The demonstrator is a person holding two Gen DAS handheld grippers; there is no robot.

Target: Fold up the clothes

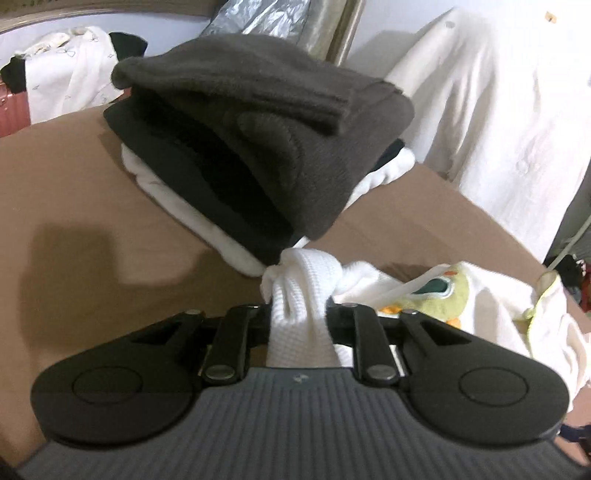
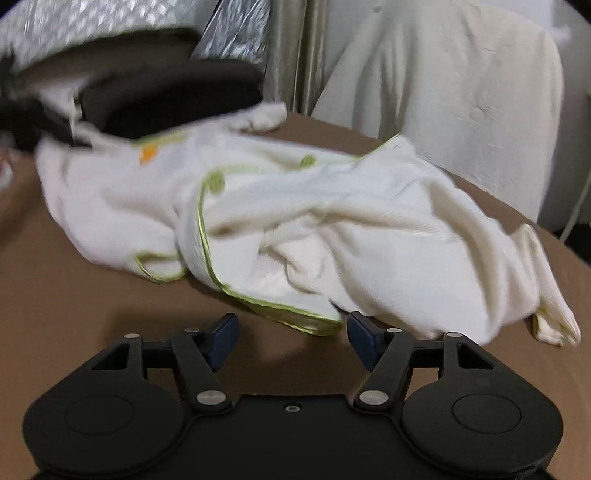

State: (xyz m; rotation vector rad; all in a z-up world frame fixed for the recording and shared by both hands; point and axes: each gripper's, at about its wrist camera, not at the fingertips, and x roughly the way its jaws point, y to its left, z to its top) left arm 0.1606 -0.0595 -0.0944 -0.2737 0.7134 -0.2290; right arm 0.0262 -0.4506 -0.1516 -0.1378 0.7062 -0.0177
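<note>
A crumpled white garment [image 2: 332,221] with green trim lies on the brown surface [image 2: 92,295]. In the left wrist view its duck patch [image 1: 443,291] shows at the right. My left gripper [image 1: 299,308] is shut on a bunched white waffle-knit end of it [image 1: 295,284], close to a stack of folded clothes [image 1: 258,140]: dark grey fleece on top, black under it, white at the bottom. My right gripper [image 2: 293,336] is open and low over the surface. The garment's green-trimmed hem [image 2: 310,321] lies just ahead between the blue pads [image 2: 364,341], untouched by them.
A white-draped shape [image 1: 487,110] stands behind the surface at the right. Silver bags [image 1: 258,18] lean at the back. Loose white clothes [image 1: 74,81] and a red case [image 1: 13,107] sit at the far left. Bare brown surface [image 1: 92,192] lies left of the stack.
</note>
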